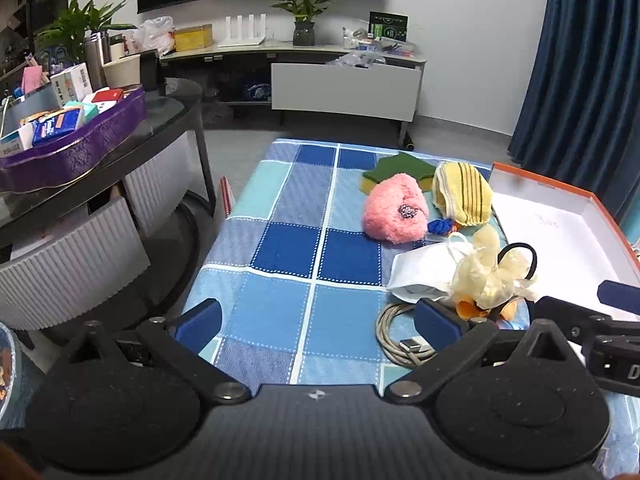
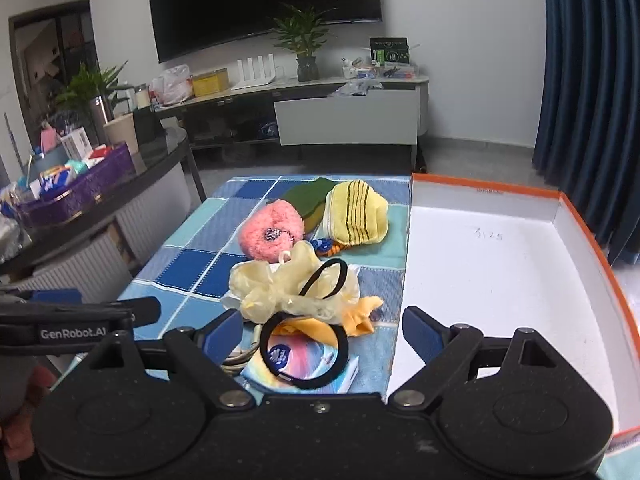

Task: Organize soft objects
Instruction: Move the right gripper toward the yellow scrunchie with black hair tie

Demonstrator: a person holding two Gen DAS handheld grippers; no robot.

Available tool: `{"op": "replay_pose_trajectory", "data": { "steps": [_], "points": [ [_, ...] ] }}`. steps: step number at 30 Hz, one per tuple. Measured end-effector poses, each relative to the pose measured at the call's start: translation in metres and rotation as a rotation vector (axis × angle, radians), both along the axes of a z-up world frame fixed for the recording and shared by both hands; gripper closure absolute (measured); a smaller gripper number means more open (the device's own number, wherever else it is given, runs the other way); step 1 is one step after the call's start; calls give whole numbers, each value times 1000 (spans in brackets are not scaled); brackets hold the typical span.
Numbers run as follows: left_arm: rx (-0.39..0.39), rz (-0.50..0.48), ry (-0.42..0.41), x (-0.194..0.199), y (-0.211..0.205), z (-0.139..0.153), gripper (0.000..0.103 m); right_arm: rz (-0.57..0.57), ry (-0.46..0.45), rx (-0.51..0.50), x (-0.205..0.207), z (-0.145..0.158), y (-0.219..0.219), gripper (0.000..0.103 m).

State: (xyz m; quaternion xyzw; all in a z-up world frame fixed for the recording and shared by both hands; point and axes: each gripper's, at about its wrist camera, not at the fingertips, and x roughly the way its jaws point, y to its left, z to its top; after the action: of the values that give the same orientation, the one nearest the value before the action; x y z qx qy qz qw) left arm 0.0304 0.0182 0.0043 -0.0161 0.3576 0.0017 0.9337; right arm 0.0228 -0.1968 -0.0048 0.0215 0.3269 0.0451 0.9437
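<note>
- While soft items lie heaped on a blue checked tablecloth (image 1: 296, 240), both grippers are held low at the near edge of the table.
- The left gripper (image 1: 316, 320) is seen with its jaws spread wide and nothing between them; its right finger sits just beside a coiled grey cable (image 1: 394, 336).
- The right gripper (image 2: 322, 330) is likewise held wide apart and empty, with a black hair band (image 2: 304, 354) and a colourful tissue pack (image 2: 304, 364) framed between its fingers.
- A crumpled cream glove (image 2: 288, 284) is piled over a white face mask (image 1: 420, 270) and an orange cloth (image 2: 360, 312), with a second black loop resting on top.
- Farther back, a pink fluffy item (image 1: 394, 208), a yellow striped cloth (image 1: 464, 192) and a green-and-yellow sponge (image 1: 396, 170) are clustered together, a small blue-and-orange knitted piece (image 1: 440, 225) lying just in front of them.
- An open orange-edged box (image 2: 592, 240) with a white interior is set to the right of the heap, touching the tablecloth's edge.
- Nothing is seen inside the box.
</note>
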Motion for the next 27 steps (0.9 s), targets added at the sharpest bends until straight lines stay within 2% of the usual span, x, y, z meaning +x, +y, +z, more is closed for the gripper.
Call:
{"op": "replay_pose_trajectory", "data": {
  "steps": [3, 8, 24, 27],
  "points": [
    [-8, -9, 2, 4, 2, -1, 0, -18, 23, -29, 6, -3, 3, 1],
    [11, -19, 17, 11, 1, -6, 0, -7, 14, -18, 10, -9, 3, 1],
    [-46, -33, 48, 19, 9, -10, 0, -5, 53, 2, 28, -18, 8, 1],
    [-33, -31, 52, 20, 9, -10, 0, 2, 59, -2, 32, -20, 11, 1]
  ]
}}
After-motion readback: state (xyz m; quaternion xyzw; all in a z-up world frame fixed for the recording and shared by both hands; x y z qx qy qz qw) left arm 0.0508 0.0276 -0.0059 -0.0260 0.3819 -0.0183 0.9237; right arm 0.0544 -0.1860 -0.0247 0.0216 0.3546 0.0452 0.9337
